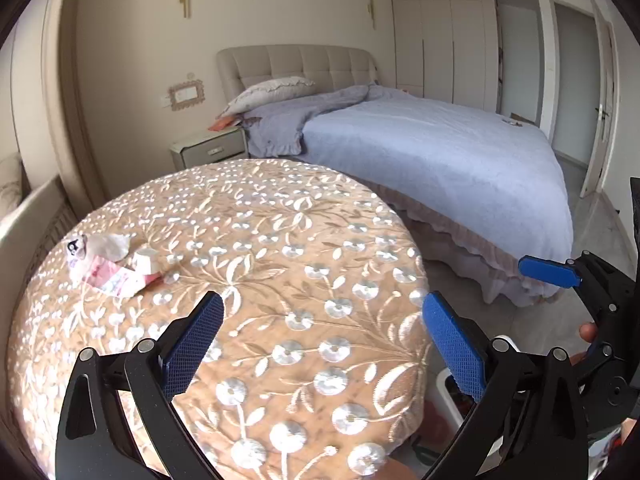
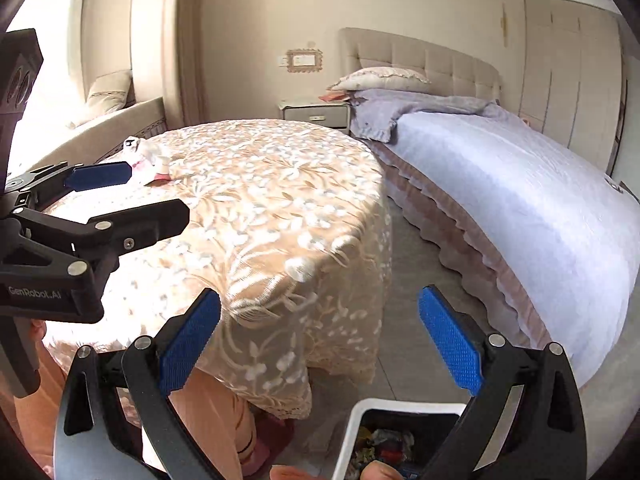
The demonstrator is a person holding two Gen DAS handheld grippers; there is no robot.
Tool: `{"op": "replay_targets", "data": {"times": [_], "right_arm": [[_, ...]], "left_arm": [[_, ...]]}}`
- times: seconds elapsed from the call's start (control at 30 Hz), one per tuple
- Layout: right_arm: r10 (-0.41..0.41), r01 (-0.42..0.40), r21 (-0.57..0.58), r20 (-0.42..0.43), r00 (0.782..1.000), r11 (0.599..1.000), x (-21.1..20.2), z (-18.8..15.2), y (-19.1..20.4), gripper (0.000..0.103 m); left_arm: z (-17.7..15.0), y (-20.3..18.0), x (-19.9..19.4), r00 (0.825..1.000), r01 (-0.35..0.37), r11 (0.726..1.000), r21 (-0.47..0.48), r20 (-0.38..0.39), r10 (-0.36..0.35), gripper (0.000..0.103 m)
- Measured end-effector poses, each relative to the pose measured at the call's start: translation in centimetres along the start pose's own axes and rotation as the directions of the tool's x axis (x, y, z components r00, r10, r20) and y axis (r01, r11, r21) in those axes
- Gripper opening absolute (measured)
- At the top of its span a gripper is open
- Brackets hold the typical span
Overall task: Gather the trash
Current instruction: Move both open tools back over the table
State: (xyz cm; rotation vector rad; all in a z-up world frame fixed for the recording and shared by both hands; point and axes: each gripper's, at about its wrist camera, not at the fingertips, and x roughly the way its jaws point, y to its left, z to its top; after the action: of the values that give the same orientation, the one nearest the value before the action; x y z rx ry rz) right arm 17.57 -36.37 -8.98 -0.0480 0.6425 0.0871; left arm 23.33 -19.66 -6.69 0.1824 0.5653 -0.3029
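A small heap of trash (image 1: 110, 266) lies on the round table's embroidered cloth (image 1: 280, 280) at the left: crumpled white tissue, a pink wrapper and a small white cup. My left gripper (image 1: 324, 344) hovers open over the table, right of and nearer than the heap, nothing between its blue pads. In the right wrist view the same trash (image 2: 146, 160) sits at the table's far left, with the left gripper (image 2: 120, 196) just in front of it. My right gripper (image 2: 320, 344) is open beside the table, above a white bin (image 2: 356, 424) holding mixed rubbish.
A bed (image 1: 440, 152) with a pale blue cover stands right of the table, with a narrow strip of grey floor (image 2: 404, 320) between. A nightstand (image 1: 208, 150) stands behind the table. A person's leg and slipper (image 2: 256, 444) show under the cloth.
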Motion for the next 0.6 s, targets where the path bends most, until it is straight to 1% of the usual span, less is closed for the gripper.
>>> {"op": "replay_targets", "data": {"times": [0.07, 0.13, 0.2, 0.33, 0.43, 0.6], "right_arm": [[0.012, -0.012, -0.037, 0.005, 1.000, 0.999, 1.3, 1.5, 2.6, 0.098], [0.045, -0.044, -0.071, 0.008, 0.999, 0.997, 2.6, 3.0, 5.2, 0.098], [0.081, -0.079, -0.096, 0.013, 0.997, 0.992, 3.8, 4.5, 7.7, 0.098], [0.106, -0.105, -0.137, 0.004, 0.994, 0.985, 6.4, 7.4, 12.2, 0.098], [0.139, -0.140, -0.121, -0.017, 0.990, 0.983, 8.5, 9.5, 14.3, 0.098], [0.176, -0.181, -0.042, -0.093, 0.980, 0.983, 12.6, 12.0, 16.8, 0.098]], "left_arm": [[0.3, 3.0, -0.4, 0.999, -0.042, 0.999, -0.027, 0.006, 0.043, 0.098], [0.5, 5.7, -0.7, 0.996, -0.091, 0.995, -0.047, 0.006, 0.091, 0.098], [0.6, 8.7, -1.2, 0.989, -0.145, 0.987, -0.069, 0.003, 0.145, 0.098], [0.4, 14.4, -1.0, 0.973, -0.232, 0.966, -0.117, -0.017, 0.232, 0.098], [0.2, 17.7, -0.5, 0.958, -0.285, 0.948, -0.140, -0.040, 0.283, 0.098], [0.0, 21.7, 0.7, 0.949, -0.315, 0.934, -0.168, -0.064, 0.309, 0.098]]}}
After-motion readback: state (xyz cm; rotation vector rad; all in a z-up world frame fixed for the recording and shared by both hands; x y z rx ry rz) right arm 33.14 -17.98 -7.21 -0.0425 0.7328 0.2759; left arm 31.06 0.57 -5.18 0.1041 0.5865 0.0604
